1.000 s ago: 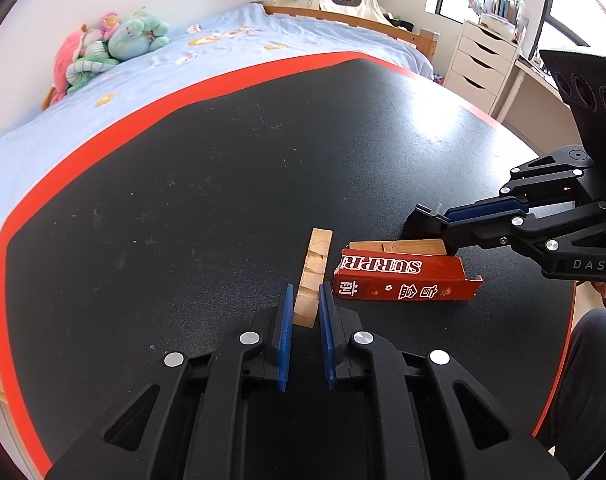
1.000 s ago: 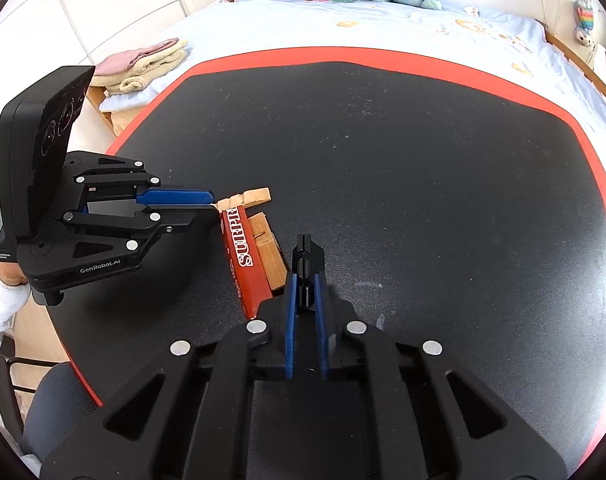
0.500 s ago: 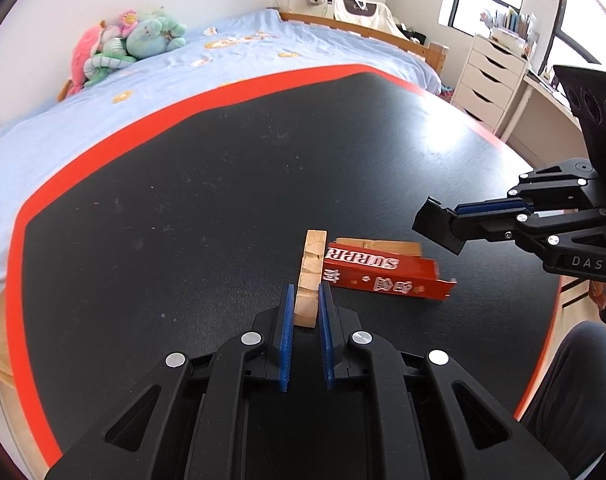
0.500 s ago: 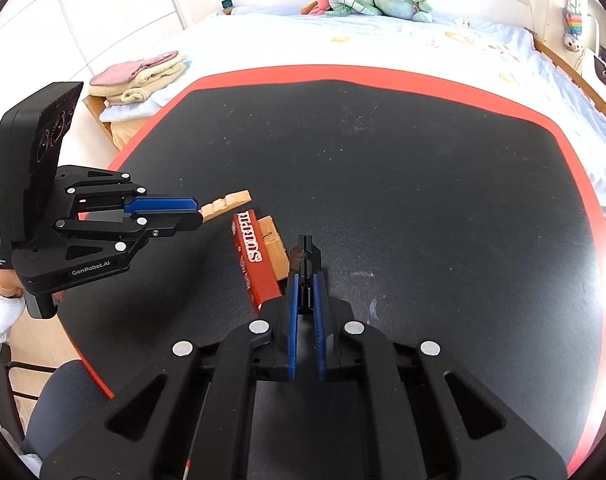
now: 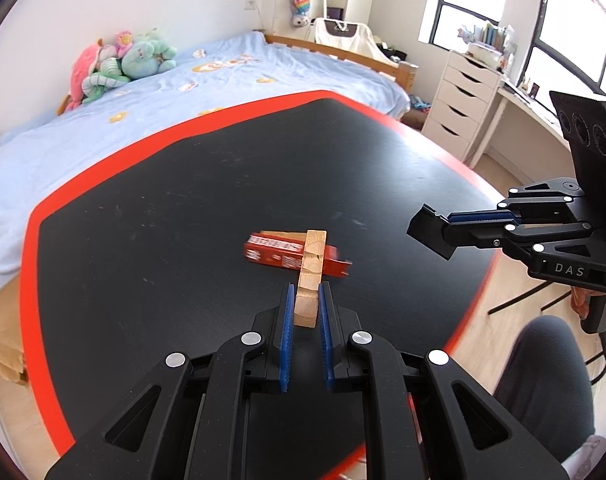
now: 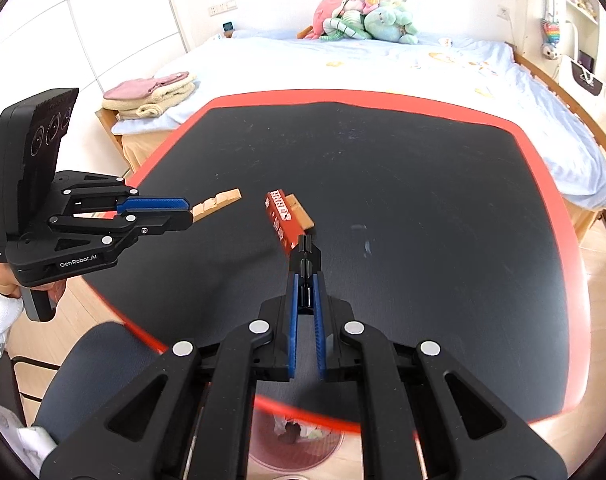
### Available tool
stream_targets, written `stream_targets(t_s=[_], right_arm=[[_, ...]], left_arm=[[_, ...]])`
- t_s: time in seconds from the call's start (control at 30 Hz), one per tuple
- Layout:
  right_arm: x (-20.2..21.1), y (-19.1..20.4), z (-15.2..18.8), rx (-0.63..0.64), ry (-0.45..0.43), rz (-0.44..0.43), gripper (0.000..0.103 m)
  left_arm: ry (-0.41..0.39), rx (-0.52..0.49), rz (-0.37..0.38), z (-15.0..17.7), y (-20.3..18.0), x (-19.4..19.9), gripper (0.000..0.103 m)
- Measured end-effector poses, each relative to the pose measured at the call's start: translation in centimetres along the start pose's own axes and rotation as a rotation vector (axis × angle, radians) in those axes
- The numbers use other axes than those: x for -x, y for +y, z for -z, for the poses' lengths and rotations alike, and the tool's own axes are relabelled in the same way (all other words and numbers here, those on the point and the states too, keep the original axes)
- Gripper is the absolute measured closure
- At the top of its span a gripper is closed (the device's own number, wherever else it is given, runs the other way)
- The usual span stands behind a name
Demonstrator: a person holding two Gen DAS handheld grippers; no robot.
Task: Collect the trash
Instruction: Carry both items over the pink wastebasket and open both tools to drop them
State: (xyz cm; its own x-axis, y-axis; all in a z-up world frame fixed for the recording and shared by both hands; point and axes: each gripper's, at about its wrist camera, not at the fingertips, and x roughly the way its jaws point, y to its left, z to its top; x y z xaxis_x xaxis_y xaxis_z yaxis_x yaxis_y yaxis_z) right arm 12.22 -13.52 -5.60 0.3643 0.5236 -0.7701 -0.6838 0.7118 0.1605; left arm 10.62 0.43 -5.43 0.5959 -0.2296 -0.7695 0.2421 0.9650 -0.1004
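My left gripper is shut on a notched wooden piece and holds it above the black table; it also shows in the right wrist view. A red carton printed "SURPR" lies on the table beyond it, with a wooden block against its far side. My right gripper is shut on a small black object and hangs above the table's near edge, close to the carton. The right gripper also shows in the left wrist view.
A pink trash bin with some scraps stands on the floor under the table's near edge. A chair seat sits by the table. A bed with blue sheets and plush toys lies beyond. White drawers stand at the right.
My left gripper has lifted the wooden piece off the table and pulled back. My right gripper has also risen and drawn back from the carton toward the table's edge, so the bin now shows.
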Motion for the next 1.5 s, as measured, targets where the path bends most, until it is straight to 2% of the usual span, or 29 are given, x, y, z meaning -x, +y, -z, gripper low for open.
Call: stream_targets(t_s=[0.4, 0.8, 1.07, 1.5], right_arm=[[5.7, 2.8, 6.1, -0.005, -0.011, 0.009, 0.096], [6.5, 4.2, 11.4, -0.058, 0.034, -0.022, 0.096], [6.3, 4.4, 12.9, -0.070, 0.054, -0.034, 0.096], [6.0, 4.2, 13.3, -0.074, 0.064, -0.059, 0.096]], left_arm=[[-0.011, -0.011, 0.047, 3.7, -5.1, 3.5, 0.091], [0.036, -0.033, 0.104, 7.5, -8.8, 4.0, 0.091], [0.064, -0.035, 0.122, 8.9, -9.9, 3.8, 0.091], [0.083, -0.048, 0.145, 9.1, -10.6, 3.3, 0.090]])
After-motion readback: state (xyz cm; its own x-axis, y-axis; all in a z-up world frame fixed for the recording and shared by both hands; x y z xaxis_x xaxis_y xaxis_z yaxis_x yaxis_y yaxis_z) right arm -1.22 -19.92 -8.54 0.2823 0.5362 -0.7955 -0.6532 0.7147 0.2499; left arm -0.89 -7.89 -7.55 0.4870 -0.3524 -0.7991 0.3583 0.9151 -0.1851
